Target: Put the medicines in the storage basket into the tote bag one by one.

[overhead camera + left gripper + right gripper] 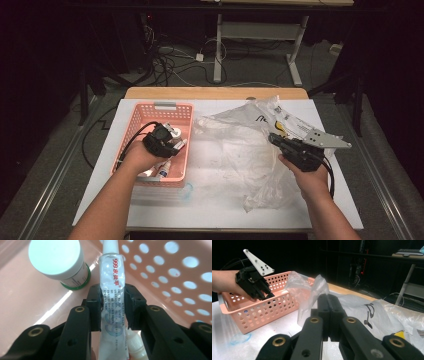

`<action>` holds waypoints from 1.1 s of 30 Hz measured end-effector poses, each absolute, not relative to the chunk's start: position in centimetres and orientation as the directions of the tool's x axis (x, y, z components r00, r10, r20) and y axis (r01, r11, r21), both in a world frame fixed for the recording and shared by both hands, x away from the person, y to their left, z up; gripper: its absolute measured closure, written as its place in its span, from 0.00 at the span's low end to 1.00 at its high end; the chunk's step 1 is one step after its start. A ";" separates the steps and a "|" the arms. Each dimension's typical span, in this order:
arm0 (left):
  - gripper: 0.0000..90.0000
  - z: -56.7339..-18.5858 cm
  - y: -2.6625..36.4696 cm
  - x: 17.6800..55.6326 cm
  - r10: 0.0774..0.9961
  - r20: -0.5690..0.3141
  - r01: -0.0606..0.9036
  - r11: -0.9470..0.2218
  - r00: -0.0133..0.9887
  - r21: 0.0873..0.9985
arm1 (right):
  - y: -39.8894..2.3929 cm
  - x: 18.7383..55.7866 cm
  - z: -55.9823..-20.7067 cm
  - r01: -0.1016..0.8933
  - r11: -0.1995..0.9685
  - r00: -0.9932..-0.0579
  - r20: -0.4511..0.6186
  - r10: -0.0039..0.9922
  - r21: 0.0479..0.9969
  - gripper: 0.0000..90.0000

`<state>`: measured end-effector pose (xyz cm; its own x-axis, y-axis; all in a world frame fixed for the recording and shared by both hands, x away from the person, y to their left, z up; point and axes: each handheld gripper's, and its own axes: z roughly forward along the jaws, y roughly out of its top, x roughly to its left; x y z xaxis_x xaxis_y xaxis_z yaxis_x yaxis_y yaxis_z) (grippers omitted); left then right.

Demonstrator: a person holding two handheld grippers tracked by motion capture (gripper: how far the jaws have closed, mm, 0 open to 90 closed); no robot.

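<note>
the left gripper is held inside the pink basket at the worktop's left side, jaws clamped on a white ointment tube w/ red print, squeezed mid-body, cap end pointing away along the basket floor. a white-lidded jar stands just beside the tube, and a small white bottle lies under the jaws. the right gripper is held right of centre, jaws pressed together on a fold of the clear plastic bag, which is pinched up off the worktop btwn basket and right hand. the rest of the bag is spread crumpled over the white worktop cover.
</note>
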<state>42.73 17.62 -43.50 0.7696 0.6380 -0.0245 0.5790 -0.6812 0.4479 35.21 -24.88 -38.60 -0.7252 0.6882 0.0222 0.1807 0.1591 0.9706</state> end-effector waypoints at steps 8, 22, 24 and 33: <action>0.75 -43.2 18.1 42.0 0.650 -0.026 0.570 -0.645 0.760 0.509 | -24.7 35.2 -38.7 0.181 0.159 -0.725 0.022 0.689 0.970 1.00; 0.75 -42.4 18.9 41.3 0.674 -0.037 0.556 -0.576 0.738 0.599 | -24.8 35.1 -38.6 0.179 0.157 -0.726 0.023 0.687 0.971 1.00; 0.75 -42.2 18.9 41.1 0.678 -0.037 0.552 -0.564 0.734 0.614 | -24.8 35.2 -38.6 0.178 0.157 -0.726 0.023 0.687 0.971 1.00; 0.75 -41.5 19.2 40.3 0.709 -0.052 0.539 -0.484 0.704 0.689 | -24.9 35.2 -38.6 0.180 0.146 -0.726 0.031 0.687 0.973 1.00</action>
<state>40.26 19.15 -41.49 0.7036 0.7087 -0.0519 0.5387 -0.4843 0.6894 35.19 -24.89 -38.58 -0.7257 0.6873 0.0313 0.1802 0.1460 0.9727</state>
